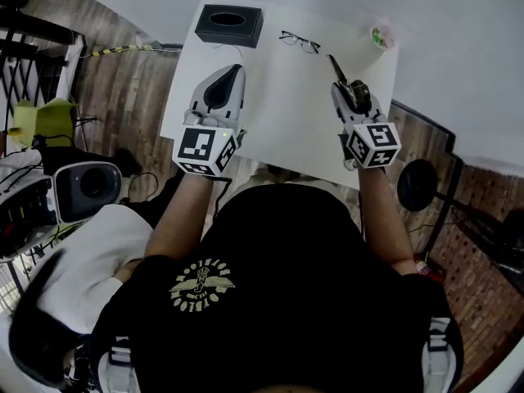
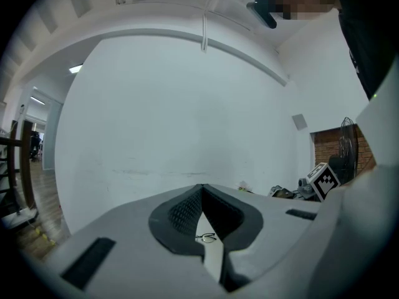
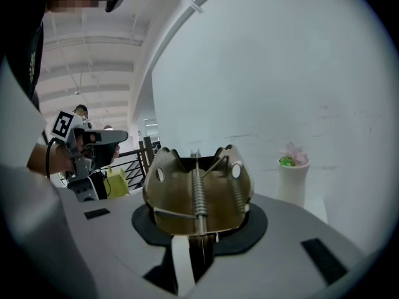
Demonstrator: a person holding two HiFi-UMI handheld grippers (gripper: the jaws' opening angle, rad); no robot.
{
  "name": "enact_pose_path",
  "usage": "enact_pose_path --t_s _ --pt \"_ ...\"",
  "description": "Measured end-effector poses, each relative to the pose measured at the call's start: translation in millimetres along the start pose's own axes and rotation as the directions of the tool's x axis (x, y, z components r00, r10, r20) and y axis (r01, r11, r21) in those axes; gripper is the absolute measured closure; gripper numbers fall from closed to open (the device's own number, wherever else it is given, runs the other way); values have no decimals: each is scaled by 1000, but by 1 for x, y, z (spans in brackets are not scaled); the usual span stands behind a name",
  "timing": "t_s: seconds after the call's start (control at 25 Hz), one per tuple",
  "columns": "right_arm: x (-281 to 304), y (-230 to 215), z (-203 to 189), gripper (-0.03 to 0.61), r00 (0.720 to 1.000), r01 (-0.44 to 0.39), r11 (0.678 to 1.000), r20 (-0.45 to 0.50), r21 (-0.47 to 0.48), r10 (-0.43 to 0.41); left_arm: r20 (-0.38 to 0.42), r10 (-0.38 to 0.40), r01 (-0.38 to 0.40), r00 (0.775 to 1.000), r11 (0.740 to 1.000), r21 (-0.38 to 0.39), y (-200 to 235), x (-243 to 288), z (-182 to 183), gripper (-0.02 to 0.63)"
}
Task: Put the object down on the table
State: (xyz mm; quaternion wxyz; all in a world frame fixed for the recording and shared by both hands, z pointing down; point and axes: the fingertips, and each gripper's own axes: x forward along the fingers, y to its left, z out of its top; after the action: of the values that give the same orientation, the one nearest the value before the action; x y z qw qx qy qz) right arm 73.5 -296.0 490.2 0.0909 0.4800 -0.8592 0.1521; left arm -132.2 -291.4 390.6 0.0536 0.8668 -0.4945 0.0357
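Note:
A brass-coloured metal spring clip [image 3: 196, 195] stands upright between the jaws of my right gripper [image 3: 198, 232], which is shut on its lower part. In the head view the right gripper [image 1: 348, 88] hovers over the right side of the white table [image 1: 278, 133], with the clip [image 1: 358, 97] at its tip and a thin dark part pointing away. My left gripper [image 1: 232, 72] hangs over the table's left side, shut and with nothing in it. In the left gripper view its pads [image 2: 187, 210] meet at the tip.
At the far edge of the table are a black tissue box [image 1: 228, 24], a pair of glasses [image 1: 299, 41] and a white vase with a flower [image 1: 379, 39]. A dark fan [image 1: 417, 184] stands right of the table. A person sits at lower left with a grey device [image 1: 86, 188].

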Motion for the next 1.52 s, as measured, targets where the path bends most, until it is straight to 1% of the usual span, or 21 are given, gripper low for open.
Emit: enact_pose_path --t_s 0.6,0.96,1.28,1.52 --pt "31 -15 -44 464 997 13 999 -81 31 -11 -8 17 -17 1000 1000 5 14 13 -5 607" --pt "38 -25 -79 464 990 38 995 -139 93 -25 -20 8 -8 1000 1000 8 13 14 -7 607" --pt "43 -27 -123 463 978 54 983 -209 174 -17 -36 4 -4 999 1000 10 11 9 -13 607" --pt "50 -23 -161 463 959 54 977 -282 204 6 -40 19 -18 999 1000 15 16 2 -14 607"
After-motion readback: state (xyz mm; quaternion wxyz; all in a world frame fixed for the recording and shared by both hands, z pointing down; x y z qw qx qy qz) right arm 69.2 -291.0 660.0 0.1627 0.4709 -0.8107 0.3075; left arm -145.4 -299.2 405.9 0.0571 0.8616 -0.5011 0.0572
